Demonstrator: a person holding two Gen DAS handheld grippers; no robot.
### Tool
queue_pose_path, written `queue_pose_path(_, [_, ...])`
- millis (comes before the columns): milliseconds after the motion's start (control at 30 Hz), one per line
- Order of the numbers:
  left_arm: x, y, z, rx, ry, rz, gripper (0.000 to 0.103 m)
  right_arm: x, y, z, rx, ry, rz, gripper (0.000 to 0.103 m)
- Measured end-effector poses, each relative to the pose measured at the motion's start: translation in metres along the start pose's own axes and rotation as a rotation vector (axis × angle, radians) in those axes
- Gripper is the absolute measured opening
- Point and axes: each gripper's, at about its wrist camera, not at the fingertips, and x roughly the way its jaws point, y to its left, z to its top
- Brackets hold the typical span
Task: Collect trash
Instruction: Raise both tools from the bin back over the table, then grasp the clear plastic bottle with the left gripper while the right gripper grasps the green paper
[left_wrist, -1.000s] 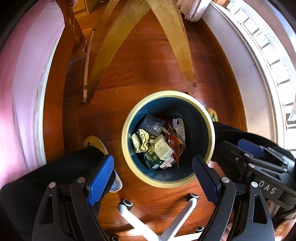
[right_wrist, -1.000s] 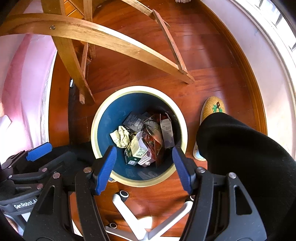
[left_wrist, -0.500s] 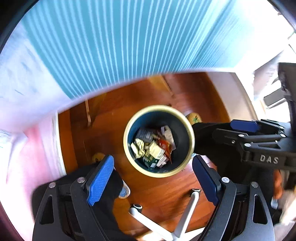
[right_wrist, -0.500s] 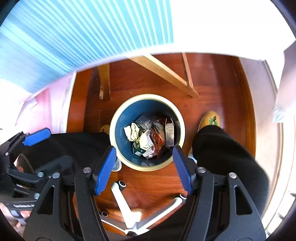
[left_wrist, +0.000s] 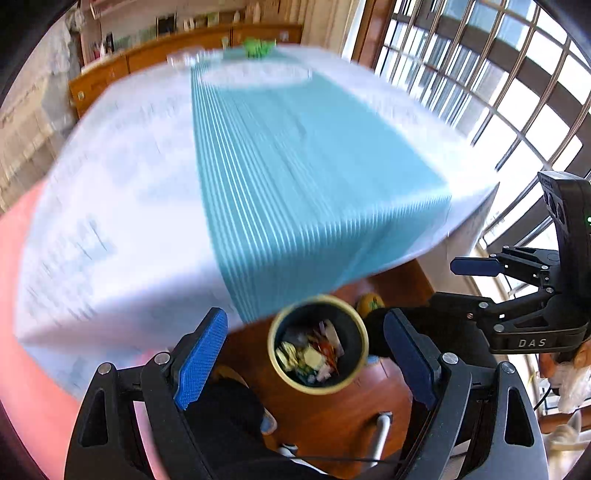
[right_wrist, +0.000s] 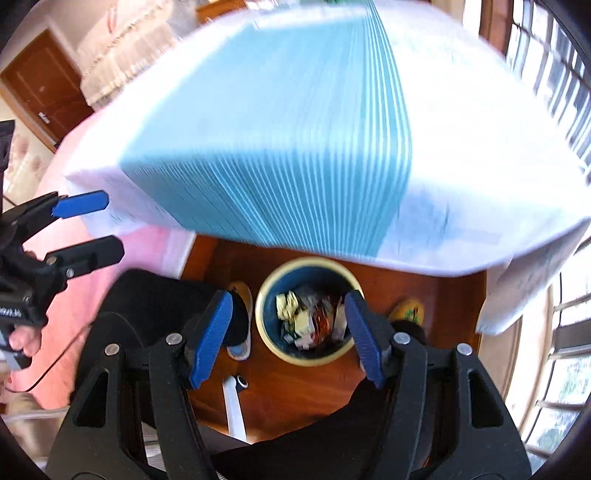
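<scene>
Sunlit barred window (left_wrist: 498, 85) beside cloth-covered table (left_wrist: 295, 166), wooden floor (left_wrist: 332, 413).

Below you the wood floor (right_wrist: 306, 391) carries the bin (right_wrist: 267, 334), which is full of wrappers. Above it, your table (left_wrist: 122, 206) wears a blue striped runner (left_wrist: 295, 177).

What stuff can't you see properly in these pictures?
- Tabletop: smeared by motion blur in both views, so the green thing at its far end can't be identified.
- Trash in the bin: too small and blurry to name pieces.
- Bin's right rim: hidden by a right gripper finger in the right wrist view.
- Person: only legs and slippers show.
</scene>
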Motion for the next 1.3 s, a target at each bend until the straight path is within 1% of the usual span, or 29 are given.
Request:
queue_pose_path(100, [-0.028, 0.005, 0.029, 0.022, -0.040, 0.023, 0.088, -0.029, 0.007, 0.028, -0.025, -0.052, 0.008, 0.061])
queue_pose_path(200, [-0.058, 0.013, 0.065, 0.051, -0.094, 0.074, 0.090, -0.054, 0.010, 0.059, -0.034, -0.104, 0.013, 0.061])
queue_pose_path(367, [-0.095, 0.033, 0.128, 0.058, -0.154, 0.147, 0.091, -0.089, 0.011, 0.124, -0.027, -0.203, -0.003, 0.061])
queue_pose_path(533, [-0.110, 0.059, 0.200, 0.053, -0.174, 0.204, 0.091, -0.121, 0.003, 0.204, 0.003, -0.294, -0.002, 0.061])
queue_pose_path(667, [-0.108, 0.088, 0.262, 0.040, -0.180, 0.244, 0.091, -0.125, -0.004, 0.277, 0.029, -0.328, -0.014, 0.061])
queue_pose_path(733, [-0.096, 0.106, 0.301, 0.038, -0.172, 0.259, 0.091, -0.119, -0.009, 0.314, 0.044, -0.333, -0.026, 0.061])
queue_pose_path(800, [-0.083, 0.119, 0.329, 0.048, -0.162, 0.276, 0.091, -0.107, -0.016, 0.353, 0.047, -0.331, -0.048, 0.061])
queue_pose_path(867, [-0.063, 0.135, 0.365, 0.073, -0.141, 0.287, 0.091, -0.087, -0.025, 0.386, 0.060, -0.324, -0.064, 0.061])
queue_pose_path(933, [-0.042, 0.146, 0.393, 0.105, -0.123, 0.306, 0.091, -0.066, -0.033, 0.416, 0.071, -0.312, -0.071, 0.061])
queue_pose_path(1033, [0.002, 0.167, 0.436, 0.151, -0.096, 0.332, 0.091, -0.024, -0.049, 0.460, 0.094, -0.286, -0.082, 0.062])
queue_pose_path(1100, [0.032, 0.183, 0.459, 0.153, -0.067, 0.320, 0.091, 0.008, -0.061, 0.482, 0.117, -0.261, -0.082, 0.062])
queue_pose_path(1200, [0.076, 0.195, 0.472, 0.173, -0.031, 0.306, 0.091, 0.060, -0.078, 0.514, 0.152, -0.224, -0.090, 0.062])
queue_pose_path(1300, [0.121, 0.209, 0.490, 0.204, 0.003, 0.287, 0.091, 0.107, -0.096, 0.535, 0.186, -0.189, -0.097, 0.062])
